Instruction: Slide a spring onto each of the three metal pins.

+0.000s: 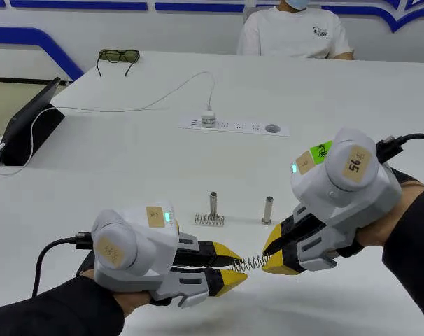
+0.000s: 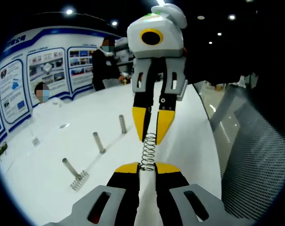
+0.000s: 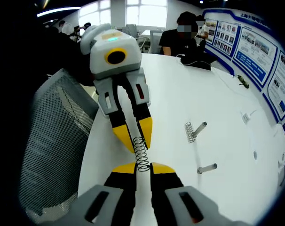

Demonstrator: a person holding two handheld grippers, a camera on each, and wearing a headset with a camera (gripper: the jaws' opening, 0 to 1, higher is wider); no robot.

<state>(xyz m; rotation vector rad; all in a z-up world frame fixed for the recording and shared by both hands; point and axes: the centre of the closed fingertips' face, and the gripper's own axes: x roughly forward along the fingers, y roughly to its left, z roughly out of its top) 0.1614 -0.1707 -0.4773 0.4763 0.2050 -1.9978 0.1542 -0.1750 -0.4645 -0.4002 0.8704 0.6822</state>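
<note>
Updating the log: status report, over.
Left gripper, right gripper shut on one spring, ends apiece. Pins bare; another spring lies beside one. Nothing in the way.

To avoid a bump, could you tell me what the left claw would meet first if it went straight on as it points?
The right claw, most likely: it faces the left claw head-on, with only the spring they both hold between them.

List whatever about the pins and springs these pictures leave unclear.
- Head view: the third pin is hidden, probably behind the right gripper.
- Both gripper views: the ends of the held spring are buried between the shut jaws.
- All views: the loose spring is too small to tell whether it circles its pin or lies beside it.
</note>
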